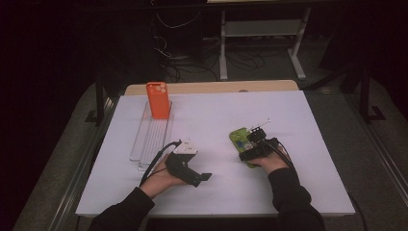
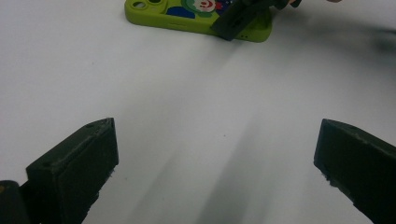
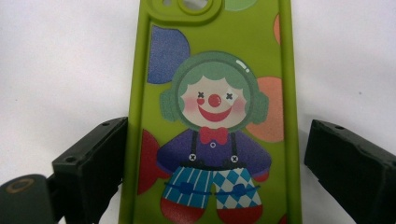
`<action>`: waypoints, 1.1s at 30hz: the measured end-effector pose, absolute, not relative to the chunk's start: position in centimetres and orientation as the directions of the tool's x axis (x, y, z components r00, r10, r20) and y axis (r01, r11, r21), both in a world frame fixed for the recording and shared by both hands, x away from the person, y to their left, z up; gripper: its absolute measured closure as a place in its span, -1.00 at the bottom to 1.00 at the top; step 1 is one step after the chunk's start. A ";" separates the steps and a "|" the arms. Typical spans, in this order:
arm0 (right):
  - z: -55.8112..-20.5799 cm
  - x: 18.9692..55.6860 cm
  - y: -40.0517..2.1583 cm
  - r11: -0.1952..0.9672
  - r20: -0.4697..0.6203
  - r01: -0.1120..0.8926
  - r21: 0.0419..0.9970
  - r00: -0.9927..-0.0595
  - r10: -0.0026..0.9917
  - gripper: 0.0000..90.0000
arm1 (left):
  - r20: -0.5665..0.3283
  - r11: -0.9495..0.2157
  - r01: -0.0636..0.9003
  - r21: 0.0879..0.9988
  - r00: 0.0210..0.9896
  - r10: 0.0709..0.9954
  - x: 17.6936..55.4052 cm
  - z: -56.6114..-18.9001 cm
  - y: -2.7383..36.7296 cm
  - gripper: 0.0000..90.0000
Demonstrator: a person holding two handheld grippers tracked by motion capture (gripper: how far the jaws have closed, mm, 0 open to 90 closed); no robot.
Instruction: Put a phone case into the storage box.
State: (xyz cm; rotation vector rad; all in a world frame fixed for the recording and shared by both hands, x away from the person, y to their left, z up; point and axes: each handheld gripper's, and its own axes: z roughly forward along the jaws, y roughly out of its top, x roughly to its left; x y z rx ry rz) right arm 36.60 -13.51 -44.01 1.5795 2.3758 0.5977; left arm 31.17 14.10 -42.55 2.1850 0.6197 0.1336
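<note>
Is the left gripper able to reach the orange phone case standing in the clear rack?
Probably yes: the left gripper is open and empty, and bare table lies between it and the orange phone case.

We can't see the lower end of the lime-green clown-print silicone phone case (image 3: 212,116): the right gripper view's bottom edge cuts it off, and the top edge clips its camera hole. In the high view, the black right gripper (image 1: 256,144) covers most of that case. In the left gripper view, a black jaw hides its right part. Whether the pads touch its sides, we can't tell.
</note>
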 end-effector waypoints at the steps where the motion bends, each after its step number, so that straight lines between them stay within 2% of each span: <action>1: -44.0 36.6 -13.5 0.335 0.037 0.827 0.452 -0.393 0.919 -0.85 | -0.113 -0.528 0.385 0.757 0.873 0.474 31.2 -42.5 14.1 -1.00; 6: -43.9 36.4 -13.4 0.359 0.029 0.808 0.466 -0.419 0.907 -0.69 | -0.112 -0.528 0.386 0.757 0.872 0.477 31.2 -42.6 14.2 -1.00; 19: -43.8 36.4 -13.5 0.357 0.037 0.809 0.466 -0.421 0.906 -0.66 | -0.113 -0.523 0.391 0.757 0.867 0.485 31.2 -42.7 14.1 -1.00; 23: -43.6 36.6 -13.9 0.357 0.066 0.806 0.472 -0.436 0.898 -0.66 | -0.089 -0.542 0.380 0.750 0.869 0.487 31.4 -42.6 14.1 -1.00; 29: -42.1 37.1 -14.2 0.432 0.039 0.763 0.482 -0.510 0.859 -0.66 | -0.088 -0.549 0.375 0.747 0.874 0.478 31.9 -42.2 13.8 -1.00; 33: -41.3 37.3 -15.0 0.508 0.031 0.705 0.495 -0.598 0.801 -0.66 | -0.091 -0.551 0.376 0.745 0.876 0.474 32.3 -41.7 13.6 -1.00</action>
